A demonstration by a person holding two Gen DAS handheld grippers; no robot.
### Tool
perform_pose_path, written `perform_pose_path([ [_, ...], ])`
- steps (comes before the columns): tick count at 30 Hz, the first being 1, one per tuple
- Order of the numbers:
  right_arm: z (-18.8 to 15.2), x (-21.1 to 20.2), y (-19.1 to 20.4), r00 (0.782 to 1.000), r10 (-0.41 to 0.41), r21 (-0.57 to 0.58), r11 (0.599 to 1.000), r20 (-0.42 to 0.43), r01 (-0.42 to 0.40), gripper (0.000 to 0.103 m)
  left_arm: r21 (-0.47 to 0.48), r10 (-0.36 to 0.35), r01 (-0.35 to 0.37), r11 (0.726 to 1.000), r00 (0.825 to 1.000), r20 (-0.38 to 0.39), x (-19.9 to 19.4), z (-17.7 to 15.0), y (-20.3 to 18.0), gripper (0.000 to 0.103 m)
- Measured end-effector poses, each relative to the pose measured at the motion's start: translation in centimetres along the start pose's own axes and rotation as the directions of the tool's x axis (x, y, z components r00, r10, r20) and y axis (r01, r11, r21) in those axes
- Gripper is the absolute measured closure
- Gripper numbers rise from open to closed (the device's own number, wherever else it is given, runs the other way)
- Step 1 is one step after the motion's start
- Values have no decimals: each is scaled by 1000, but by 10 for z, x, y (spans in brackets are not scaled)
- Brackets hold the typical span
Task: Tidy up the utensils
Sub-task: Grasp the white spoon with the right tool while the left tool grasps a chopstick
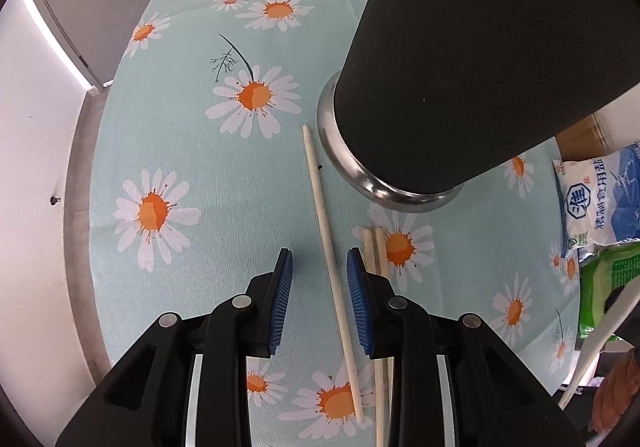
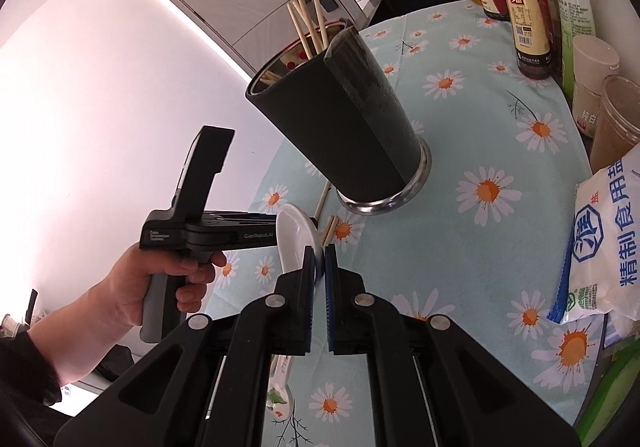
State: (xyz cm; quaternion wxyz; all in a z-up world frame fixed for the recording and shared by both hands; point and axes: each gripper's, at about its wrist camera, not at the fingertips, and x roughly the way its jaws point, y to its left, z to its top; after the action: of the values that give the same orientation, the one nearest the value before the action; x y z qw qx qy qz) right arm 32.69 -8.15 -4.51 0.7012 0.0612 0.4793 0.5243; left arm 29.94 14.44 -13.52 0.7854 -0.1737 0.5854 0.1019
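A tall black utensil holder with a steel base stands on the daisy tablecloth; in the right wrist view it holds several chopsticks. My left gripper is open, low over the table, its fingers either side of a loose pale chopstick. Two more chopsticks lie just right of its right finger. My right gripper is shut on a white ceramic spoon, bowl up, held above the table left of the holder. The left gripper's body and the hand holding it show in the right wrist view.
A bag of salt and a green packet lie at the table's right. Sauce bottles and jars line the far right edge. A patterned spoon lies under my right gripper. The table's left edge drops off.
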Motion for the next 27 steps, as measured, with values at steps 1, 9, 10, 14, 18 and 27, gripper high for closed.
perform_pose_path([
  [1,1,-1,-1,1000,5,1,1000,3,-5,97,1,8,-8,1000,1000,-5,0,1,-2,76],
  [9,0,-12,-1,1000,22,-3,1000,18,-22,97,-4,71,-72,997,997,-38,4,8,-24,77],
  [10,0,-13,-1,1000,24,-4,1000,19,-24,97,-3,81,-81,997,996,-42,4,10,-26,78],
  [14,0,-15,2,999,33,-14,999,28,-33,97,1,129,-129,992,991,-44,5,11,-30,90],
  [18,0,-16,4,999,38,-15,999,32,-38,97,-1,141,-141,990,989,-47,7,10,-34,98],
  [27,3,-14,7,999,34,-25,999,41,-33,97,-40,94,-95,995,995,-36,8,5,-7,99],
])
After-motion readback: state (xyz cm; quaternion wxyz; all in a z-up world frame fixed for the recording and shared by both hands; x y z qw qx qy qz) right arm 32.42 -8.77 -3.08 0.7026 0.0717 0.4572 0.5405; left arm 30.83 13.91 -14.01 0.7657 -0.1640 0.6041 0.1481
